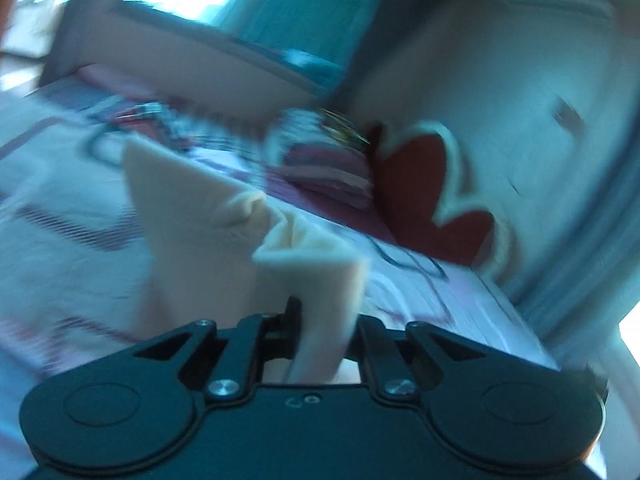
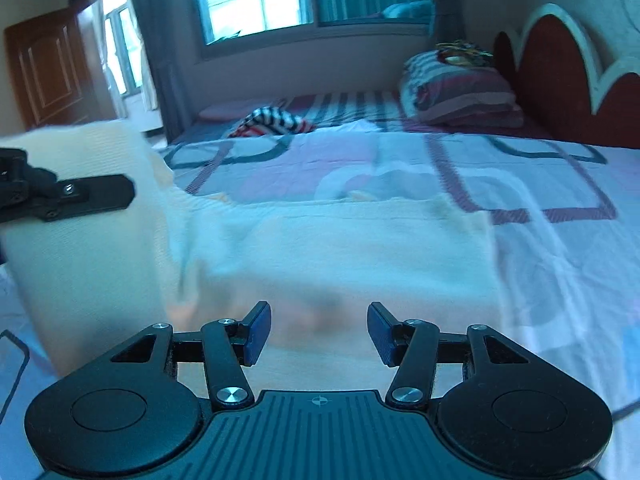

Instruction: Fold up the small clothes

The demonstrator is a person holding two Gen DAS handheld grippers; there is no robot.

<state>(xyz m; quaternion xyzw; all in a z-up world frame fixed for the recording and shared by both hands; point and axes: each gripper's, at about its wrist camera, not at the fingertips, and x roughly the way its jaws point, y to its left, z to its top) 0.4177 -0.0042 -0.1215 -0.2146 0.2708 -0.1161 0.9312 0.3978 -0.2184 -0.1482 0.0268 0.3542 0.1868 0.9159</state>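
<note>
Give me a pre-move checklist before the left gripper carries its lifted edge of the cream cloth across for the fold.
1. Left gripper clamped on the cream knit garment: ok, fabric sits between its fingers.
2. Right gripper free: ok, jaws open, nothing held.
3. Rest of garment flat on the patterned bedspread: cannot tell, blurred.
4. Fold path clear of the striped folded cloth: ok, it lies far behind.
5. Striped pillow out of the way: ok, by the headboard.
6. Left view sharp enough to judge the held edge: not ok, motion blur.
</note>
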